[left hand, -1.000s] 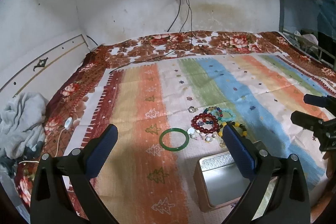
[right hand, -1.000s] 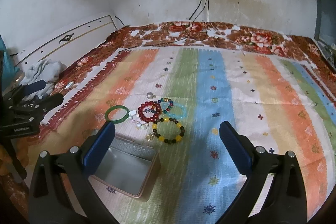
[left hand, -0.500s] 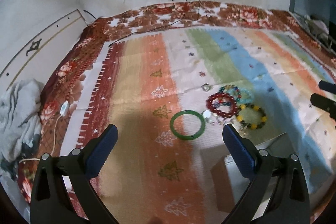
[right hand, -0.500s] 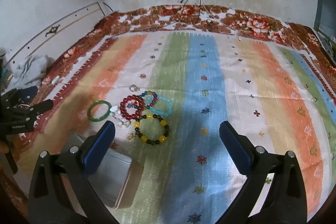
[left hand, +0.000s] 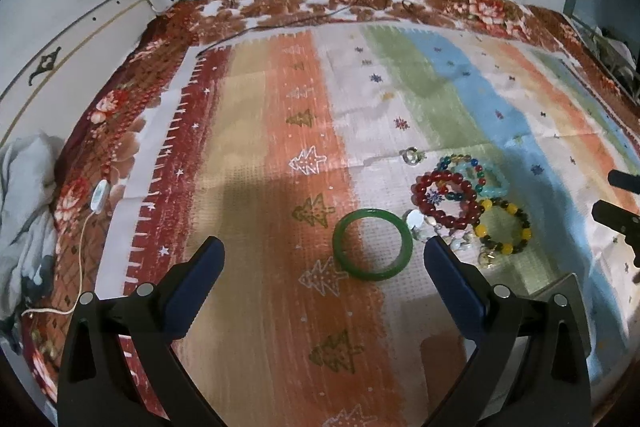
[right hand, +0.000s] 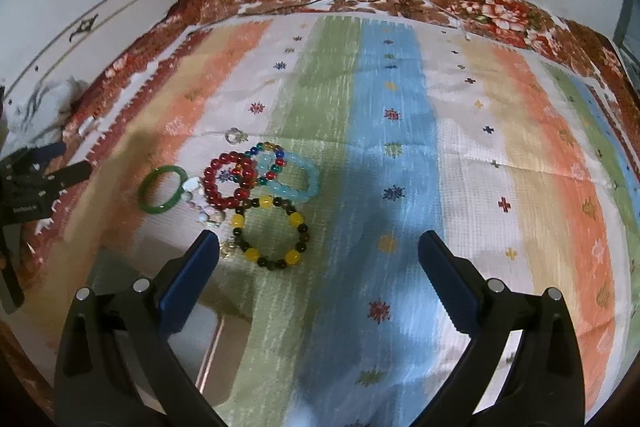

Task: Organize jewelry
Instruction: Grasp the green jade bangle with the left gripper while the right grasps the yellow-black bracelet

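Left wrist view is showing the left claw (left hand: 320, 267) hanging released over the bed (left hand: 256, 131), fingers spread wide, with the bangle (left hand: 372, 245) lying just ahead between the fingertips, nearer the right finger (left hand: 456, 283). The beads (left hand: 446, 201) are lying just right of the bangle, well in from the bed's edges, in a touching cluster. The tin (left hand: 568, 291) is sitting at the near right, mostly hidden behind that finger.

In the right wrist view the right claw (right hand: 318, 263) is also hanging released above the bed, pointing down at the striped cloth (right hand: 400, 107). The yellow bracelet (right hand: 270, 233) is lying just ahead of its left finger (right hand: 188, 279); the rest are sitting farther ahead and left.

The bangle is showing as a smooth green ring, lying flat. The beads are showing dark red; the yellow bracelet is alternating yellow and dark beads.
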`<state>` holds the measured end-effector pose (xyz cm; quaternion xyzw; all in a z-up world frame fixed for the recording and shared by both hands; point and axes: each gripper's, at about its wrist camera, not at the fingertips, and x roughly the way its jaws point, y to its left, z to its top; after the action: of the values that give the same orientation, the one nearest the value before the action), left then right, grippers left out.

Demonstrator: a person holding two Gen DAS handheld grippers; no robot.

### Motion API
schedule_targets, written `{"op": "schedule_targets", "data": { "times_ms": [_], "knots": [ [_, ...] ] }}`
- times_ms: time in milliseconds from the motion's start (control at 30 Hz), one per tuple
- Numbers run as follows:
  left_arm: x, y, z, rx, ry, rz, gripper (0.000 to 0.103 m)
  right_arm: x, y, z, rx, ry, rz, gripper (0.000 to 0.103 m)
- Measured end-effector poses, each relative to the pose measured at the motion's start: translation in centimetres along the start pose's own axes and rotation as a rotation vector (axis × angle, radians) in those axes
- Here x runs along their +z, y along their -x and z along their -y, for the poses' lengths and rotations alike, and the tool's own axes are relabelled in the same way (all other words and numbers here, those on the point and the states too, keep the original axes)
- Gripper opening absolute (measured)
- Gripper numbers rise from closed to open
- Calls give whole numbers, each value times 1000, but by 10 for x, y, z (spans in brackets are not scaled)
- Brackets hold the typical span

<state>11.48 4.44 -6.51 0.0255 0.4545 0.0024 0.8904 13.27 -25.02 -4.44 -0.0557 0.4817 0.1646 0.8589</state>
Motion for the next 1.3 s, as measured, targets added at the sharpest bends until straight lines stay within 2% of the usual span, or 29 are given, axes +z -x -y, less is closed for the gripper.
{"op": "schedule_targets", "data": {
  "times_ms": [133, 267, 500, 800, 1033, 1200, 1300],
  "knots": [
    [2, -14, 1, -6, -7, -40, 98, 6, -16, 2, -2, -13, -39, 98],
    [7, -29, -5, -3, 29, -75, 98, 9, -37, 1, 8, -10, -94, 98],
    [8, -66, -15, -1, 54, -177, 97, 11, -70, 2, 3, -10, -180, 98],
    [6, -92, -13, -45, 53, -278, 96, 12, -95, 2, 12, -18, -245, 97],
    [3, -110, -13, -54, 45, -343, 80, 11, -111, 1, 13, -23, -284, 89],
    [5, -118, -10, -75, 31, -343, 71, 10, -117, -1, -5, -3, -292, 82],
    [7, -119, -6, -76, 7, -337, 61, 9, -118, -2, -28, 12, -294, 73]
  ]
}}
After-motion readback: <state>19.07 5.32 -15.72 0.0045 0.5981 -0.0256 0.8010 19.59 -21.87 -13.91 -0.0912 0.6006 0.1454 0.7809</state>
